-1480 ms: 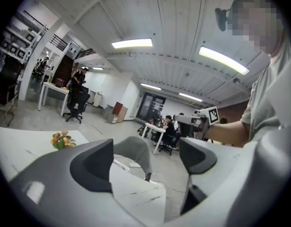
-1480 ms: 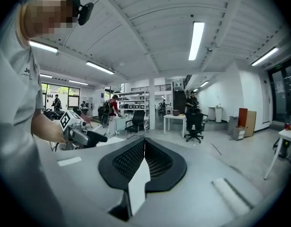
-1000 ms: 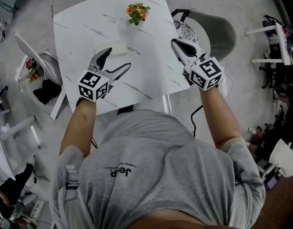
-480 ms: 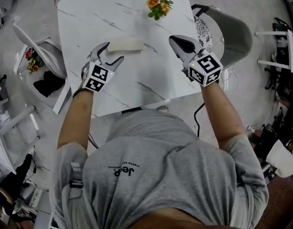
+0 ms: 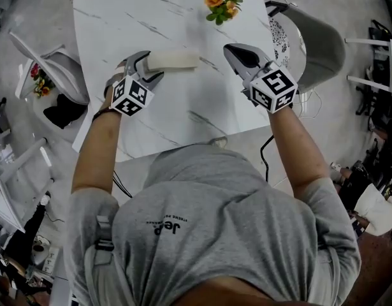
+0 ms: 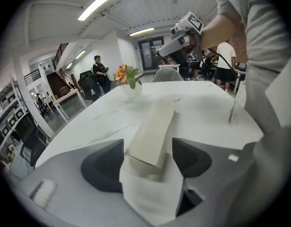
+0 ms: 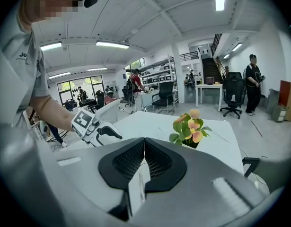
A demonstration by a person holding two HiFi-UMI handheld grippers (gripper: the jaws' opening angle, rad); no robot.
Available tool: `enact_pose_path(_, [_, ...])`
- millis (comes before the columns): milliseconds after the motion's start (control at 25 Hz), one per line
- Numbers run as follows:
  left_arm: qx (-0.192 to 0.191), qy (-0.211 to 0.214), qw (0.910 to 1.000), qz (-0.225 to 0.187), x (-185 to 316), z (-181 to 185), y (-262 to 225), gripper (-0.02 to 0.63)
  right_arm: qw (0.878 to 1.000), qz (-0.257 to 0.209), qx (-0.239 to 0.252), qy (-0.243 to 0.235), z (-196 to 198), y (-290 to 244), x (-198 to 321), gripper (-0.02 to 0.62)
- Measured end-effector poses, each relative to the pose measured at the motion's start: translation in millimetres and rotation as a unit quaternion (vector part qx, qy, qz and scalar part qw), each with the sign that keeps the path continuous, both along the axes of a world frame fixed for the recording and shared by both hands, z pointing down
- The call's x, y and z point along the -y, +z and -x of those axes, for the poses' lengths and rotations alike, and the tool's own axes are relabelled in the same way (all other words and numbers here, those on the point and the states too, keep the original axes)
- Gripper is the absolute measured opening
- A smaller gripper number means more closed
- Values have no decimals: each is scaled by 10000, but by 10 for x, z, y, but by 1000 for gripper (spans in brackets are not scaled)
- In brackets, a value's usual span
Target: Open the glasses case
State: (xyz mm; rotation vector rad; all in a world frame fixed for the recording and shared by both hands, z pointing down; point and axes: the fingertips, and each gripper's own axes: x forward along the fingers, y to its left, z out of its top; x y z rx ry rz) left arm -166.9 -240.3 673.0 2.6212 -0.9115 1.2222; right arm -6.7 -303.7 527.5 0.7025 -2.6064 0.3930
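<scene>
A cream glasses case (image 5: 176,60) lies closed on the white marble table (image 5: 151,116), its long axis running left to right. My left gripper (image 5: 145,62) straddles the case's left end. In the left gripper view the case (image 6: 154,126) runs away from the camera between the dark pads (image 6: 105,164), which lie against its two long sides. My right gripper (image 5: 231,50) hovers to the right of the case, apart from it, with its jaws shut and nothing between them (image 7: 144,148). From the right gripper view I see the left gripper (image 7: 95,129) across the table; the case is hidden there.
A small vase of orange flowers (image 5: 222,5) stands at the table's far side, beyond the right gripper. A grey chair (image 5: 317,40) sits at the table's right, a white chair (image 5: 52,72) at its left. The near table edge (image 5: 183,142) is just in front of my body.
My left gripper came down and forward onto the case's left end, rolled, and its jaws narrowed around the case. The right gripper sank slightly toward the table, still shut.
</scene>
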Motion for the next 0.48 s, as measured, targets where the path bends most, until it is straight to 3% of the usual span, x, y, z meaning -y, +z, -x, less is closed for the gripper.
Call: enact_pose_path(480, [-73, 455, 9986, 241, 56, 21, 9, 301, 9999, 99, -57, 57, 59, 105, 48, 3])
